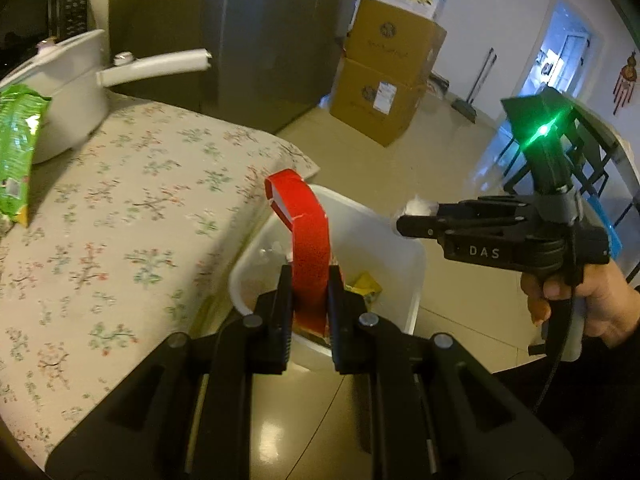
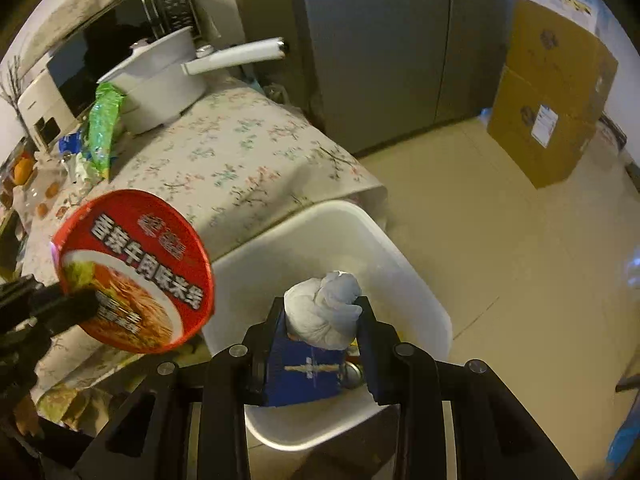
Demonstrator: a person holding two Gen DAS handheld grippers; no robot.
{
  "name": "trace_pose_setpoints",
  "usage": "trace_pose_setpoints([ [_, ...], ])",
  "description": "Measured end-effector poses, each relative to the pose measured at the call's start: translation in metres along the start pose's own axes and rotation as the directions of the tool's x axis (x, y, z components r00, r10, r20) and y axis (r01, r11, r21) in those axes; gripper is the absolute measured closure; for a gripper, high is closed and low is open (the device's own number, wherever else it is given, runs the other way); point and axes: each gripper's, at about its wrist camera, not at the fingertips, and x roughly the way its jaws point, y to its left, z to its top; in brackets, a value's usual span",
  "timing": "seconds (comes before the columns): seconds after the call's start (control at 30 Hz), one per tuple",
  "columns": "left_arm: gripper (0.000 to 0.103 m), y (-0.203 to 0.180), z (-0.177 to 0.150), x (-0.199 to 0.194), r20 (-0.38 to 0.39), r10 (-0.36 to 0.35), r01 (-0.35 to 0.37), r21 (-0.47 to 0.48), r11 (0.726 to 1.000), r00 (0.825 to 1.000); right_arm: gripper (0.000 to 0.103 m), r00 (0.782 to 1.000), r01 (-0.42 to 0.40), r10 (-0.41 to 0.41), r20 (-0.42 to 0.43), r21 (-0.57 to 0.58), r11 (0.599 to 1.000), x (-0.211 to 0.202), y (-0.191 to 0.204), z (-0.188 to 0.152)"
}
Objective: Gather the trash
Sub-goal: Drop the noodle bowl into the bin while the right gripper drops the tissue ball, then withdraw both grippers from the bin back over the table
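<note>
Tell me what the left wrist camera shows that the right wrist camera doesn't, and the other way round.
Only the left wrist view shows the person's hand on the right gripper, a doorway and a yellow wrapper in the bin.

Only the right wrist view shows the printed face of the red noodle lid, the crumpled tissue filling the right gripper, and a microwave.

Both show the white bin, floral tablecloth, white pot, green packet and cardboard boxes.

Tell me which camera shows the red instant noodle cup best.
The right wrist view: the noodle cup shows its whole printed lid there, gripped by the left gripper. The left wrist view sees only the cup's red rim, edge-on above the white bin.
</note>
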Motion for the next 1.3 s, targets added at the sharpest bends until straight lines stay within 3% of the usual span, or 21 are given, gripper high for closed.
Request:
trace_pose_setpoints([
  [0.27,0.086,-0.009,-0.003,0.036,-0.041,-0.006,0.007,0.03,1.0,0.999,0.069,1.0,0.014,-0.013,-0.026,0.01,1.0,0.006,-0.011,-0.005],
  [0.43,0.061,-0.011,-0.004,0.042,-0.054,0.021,-0.019,0.048,0.999,0.998,0.069,0.999,0.02,-0.02,-0.038,0.015,1.0,0.009,-0.015,-0.007],
  [0.63,0.041,-0.005,-0.003,0.031,-0.043,0.092,-0.09,0.044,0.995,0.995,0.068,0.999,0.02,-0.019,-0.044,0.017,1.0,0.01,-0.016,-0.006],
  [1.03,0.022,0.025,-0.001,-0.007,-0.016,0.221,-0.221,-0.044,0.974,0.975,0.065,0.999,0.003,-0.002,-0.043,0.015,1.0,0.009,-0.002,-0.003],
  [1.17,0.02,0.033,0.001,-0.022,0.005,0.239,-0.238,-0.072,0.969,0.971,0.035,1.0,0.015,-0.015,-0.021,0.02,1.0,0.004,0.004,0.0],
  [1.3,0.019,0.038,0.002,-0.034,0.025,0.256,-0.253,-0.085,0.964,0.966,0.032,1.0,0.01,-0.01,0.003,0.008,1.0,-0.002,0.012,0.004],
])
